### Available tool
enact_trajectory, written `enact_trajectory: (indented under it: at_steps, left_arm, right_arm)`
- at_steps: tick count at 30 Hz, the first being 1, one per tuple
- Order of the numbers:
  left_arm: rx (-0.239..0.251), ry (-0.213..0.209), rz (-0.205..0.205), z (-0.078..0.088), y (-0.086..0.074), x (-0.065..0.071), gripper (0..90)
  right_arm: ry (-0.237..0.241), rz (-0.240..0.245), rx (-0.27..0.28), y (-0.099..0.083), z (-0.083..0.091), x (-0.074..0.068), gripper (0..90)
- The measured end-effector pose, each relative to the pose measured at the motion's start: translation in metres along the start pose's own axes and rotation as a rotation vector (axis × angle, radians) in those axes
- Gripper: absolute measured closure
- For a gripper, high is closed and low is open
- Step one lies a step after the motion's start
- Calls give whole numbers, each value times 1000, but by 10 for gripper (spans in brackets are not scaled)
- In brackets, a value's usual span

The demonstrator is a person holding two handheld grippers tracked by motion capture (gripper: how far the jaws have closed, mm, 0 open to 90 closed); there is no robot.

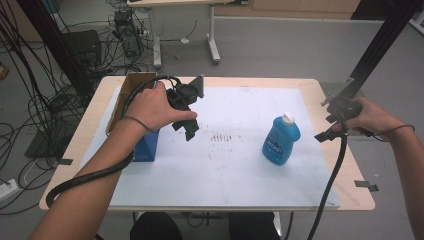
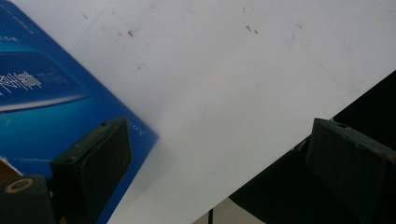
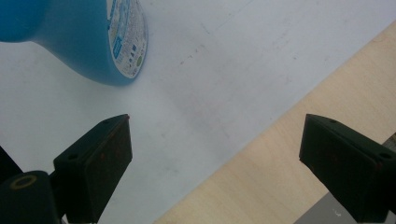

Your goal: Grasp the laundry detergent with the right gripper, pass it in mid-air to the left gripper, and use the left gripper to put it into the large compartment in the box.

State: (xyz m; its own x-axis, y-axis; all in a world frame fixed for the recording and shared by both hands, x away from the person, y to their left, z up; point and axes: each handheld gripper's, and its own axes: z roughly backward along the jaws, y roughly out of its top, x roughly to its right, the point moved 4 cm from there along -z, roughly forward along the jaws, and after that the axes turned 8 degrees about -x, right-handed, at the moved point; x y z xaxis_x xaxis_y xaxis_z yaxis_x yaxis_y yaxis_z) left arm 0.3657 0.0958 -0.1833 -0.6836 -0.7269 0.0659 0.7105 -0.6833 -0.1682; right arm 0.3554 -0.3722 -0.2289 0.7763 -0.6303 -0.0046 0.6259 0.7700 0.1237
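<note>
From above, a blue plastic bottle (image 1: 281,141) with a white cap stands upright on the white sheet (image 1: 230,165), between the left gripper (image 1: 189,126) and right gripper (image 1: 327,131). In both gripper views, jaws spread wide, pinching nothing; the bottle's label shows beyond the right gripper's.

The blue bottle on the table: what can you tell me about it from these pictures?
The bottle looks like clear plastic full of blue liquid, with a white cap on top and a printed label on its front; the right gripper view shows a second label with small print. It stands upright and closed on the white sheet that covers the table, toward the right side. Nothing touches it but the sheet. The right gripper, jaws open, is held apart from it at the table's right edge.
</note>
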Motion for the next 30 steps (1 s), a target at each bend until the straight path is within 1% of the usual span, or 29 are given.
enact_trajectory:
  at_steps: [5,10,12,13,14,16,20,24,28,30]
  left_arm:
    - [7,-4,-1,0,-2,-1,72]
    - [0,-5,-5,-2,0,-1,72]
    - [1,-6,-4,-3,-1,-1,72]
    - [-4,-9,-2,-2,0,-2,72]
    - [1,-7,-5,-3,0,-2,71]
    - [6,-16,-2,-2,0,-2,71]
    - [5,-20,-3,-2,0,-3,72]
    - [12,-28,-4,-3,0,-4,71]
    - [10,-30,-3,-3,0,-5,71]
    - [5,-23,-5,-3,1,-4,71]
  right_arm:
    - [-6,-8,5,-3,5,0,92]
    - [-8,-12,-1,-7,8,-2,92]
    - [-9,-6,-3,-7,8,-3,92]
    - [-7,-5,-2,-8,8,-4,92]
    - [-9,-3,-6,-9,7,-5,92]
    - [-8,-3,-10,-10,6,-7,92]
    - [-4,-14,-13,-14,5,-7,92]
    - [-1,-15,-12,-19,3,-8,92]
    - [-3,-17,-18,-21,1,-12,96]
    - [-3,-18,-22,-21,0,-13,95]
